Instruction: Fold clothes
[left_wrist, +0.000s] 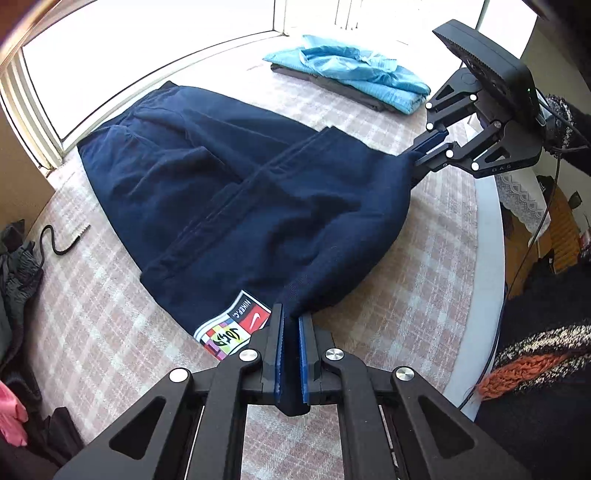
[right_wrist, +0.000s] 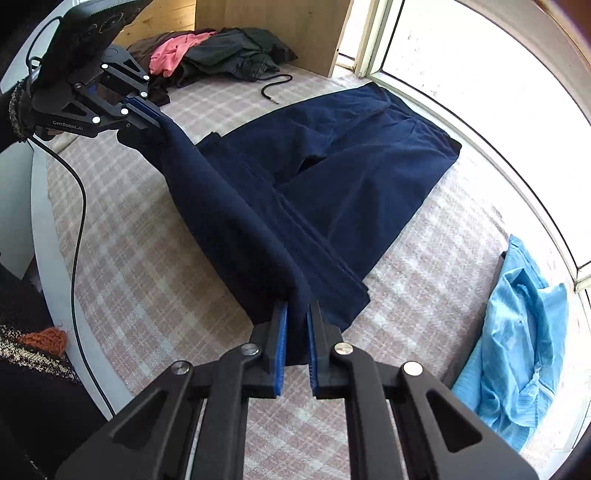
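Bright daylight thru window (left_wrist: 147, 40) — blown-out glare, fisheye bend at edges, sharp otherwise.

Navy garment (left_wrist: 229, 192) spread across the checked pink-and-white cover, dark blue all over, soft and creased. Its far end lies flat by the window, with a pocket slit showing there. A stitched seam runs down its length. The near edge is off the surface, stretched taut between two pinched corners, the cloth sloping down from that raised edge to the flat part. A bright badge (left_wrist: 236, 328) sits at the near hem in the left wrist view, striped in many colours with a red patch. Beyond it to the far right lies a folded light blue shirt (left_wrist: 354, 70), stacked on a darker folded piece, well apart from the navy one.
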